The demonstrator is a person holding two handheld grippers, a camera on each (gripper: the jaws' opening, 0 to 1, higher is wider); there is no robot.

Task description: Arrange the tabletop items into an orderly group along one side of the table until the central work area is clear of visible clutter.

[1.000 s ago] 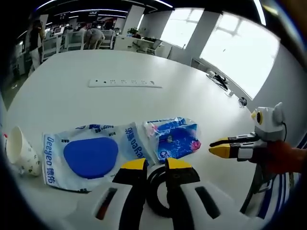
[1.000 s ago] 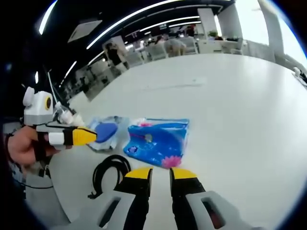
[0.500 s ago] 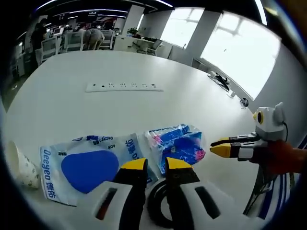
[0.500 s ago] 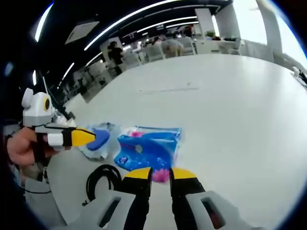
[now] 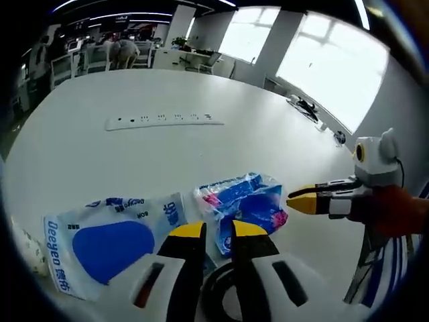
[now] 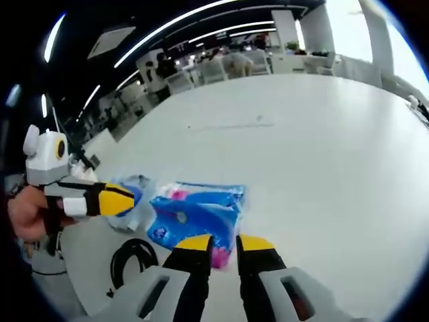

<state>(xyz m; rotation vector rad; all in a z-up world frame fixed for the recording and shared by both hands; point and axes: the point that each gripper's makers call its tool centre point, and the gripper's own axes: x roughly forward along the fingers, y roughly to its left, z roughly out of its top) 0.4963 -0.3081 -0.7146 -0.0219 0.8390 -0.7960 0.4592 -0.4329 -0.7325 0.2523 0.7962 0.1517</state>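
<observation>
White power strip in left gripper view, black cable coil in right

1. Left gripper: two black jaws with yellow tips, set on white bodies that each carry a dark slot.
2. Right gripper: same build, with black jaws, yellow tips, white bodies and dark slots.
3. Right gripper seen from the left gripper view: yellow-tipped jaws, white and grey body, held in a red glove; a thin dark cable runs behind it.
4. Left gripper seen from the right gripper view: yellow tip, black and white body, gripped by a bare hand.
</observation>
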